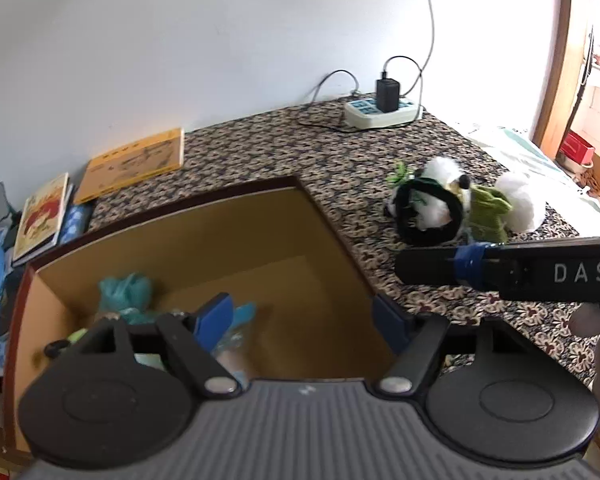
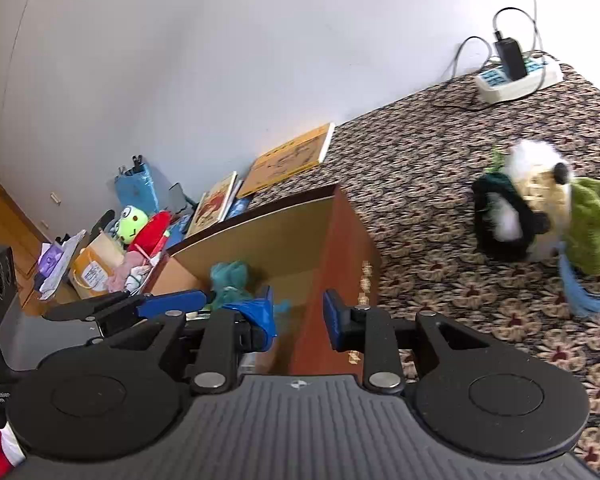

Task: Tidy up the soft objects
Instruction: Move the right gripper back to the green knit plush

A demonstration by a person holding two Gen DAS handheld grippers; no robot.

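Now both tongs empty: left gripper (image 1: 304, 314) wide above brown cardboard box (image 1: 332, 216); right gripper (image 2: 300, 316) narrower. Fluffy black-and-white panda plush (image 2: 516, 216) on patterned cloth; approach low, pinch body.

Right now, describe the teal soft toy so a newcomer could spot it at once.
Find the open cardboard box with dark red outer walls, set against the patterned tabletop. Inside, low at its left wall, lies the teal soft toy. It is the only teal plush there; the panda toy and green knitted piece sit outside on the cloth.
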